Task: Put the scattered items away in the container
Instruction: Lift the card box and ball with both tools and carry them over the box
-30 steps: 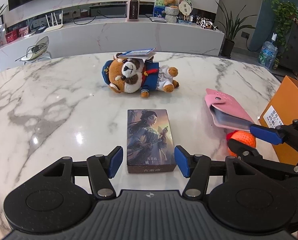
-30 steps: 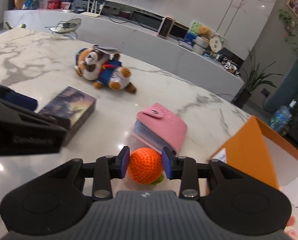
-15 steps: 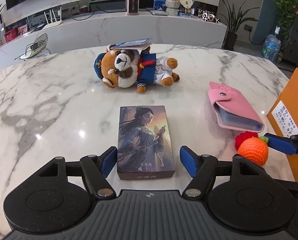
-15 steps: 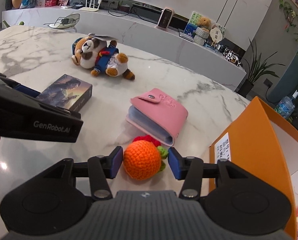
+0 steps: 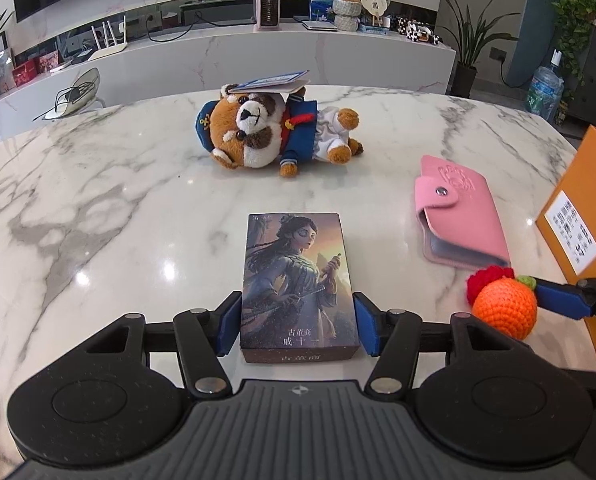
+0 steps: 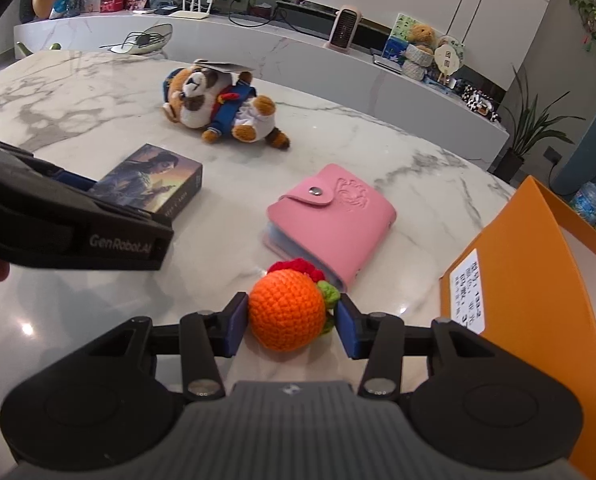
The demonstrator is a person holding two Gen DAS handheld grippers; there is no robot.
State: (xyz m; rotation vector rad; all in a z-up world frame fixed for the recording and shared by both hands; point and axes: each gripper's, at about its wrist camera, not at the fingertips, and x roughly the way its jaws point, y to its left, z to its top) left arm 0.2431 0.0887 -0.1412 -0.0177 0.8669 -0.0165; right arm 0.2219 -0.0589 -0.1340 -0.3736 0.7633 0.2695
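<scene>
My left gripper [image 5: 298, 326] is shut on an illustrated card box [image 5: 298, 280] that lies on the marble table; the box also shows in the right wrist view [image 6: 153, 180]. My right gripper [image 6: 291, 326] is shut on an orange crocheted ball [image 6: 287, 314] with a red and green tuft; the ball also shows in the left wrist view [image 5: 504, 312]. The orange cardboard box [image 6: 538, 280] stands open at the right, next to the ball. A pink card wallet [image 6: 334, 216] lies just beyond the ball. A plush dog [image 5: 269, 132] in a blue coat lies farther back.
A small booklet [image 5: 271, 82] rests on the plush dog. The marble table [image 5: 97, 200] stretches to the left. A low white counter [image 5: 257, 52] with a heater, router and toys runs behind the table. Potted plants and a water bottle stand at the far right.
Both grippers opened half a second ago and have closed again: the left on the card box, the right on the crocheted ball. The views have shifted back and up a little.
</scene>
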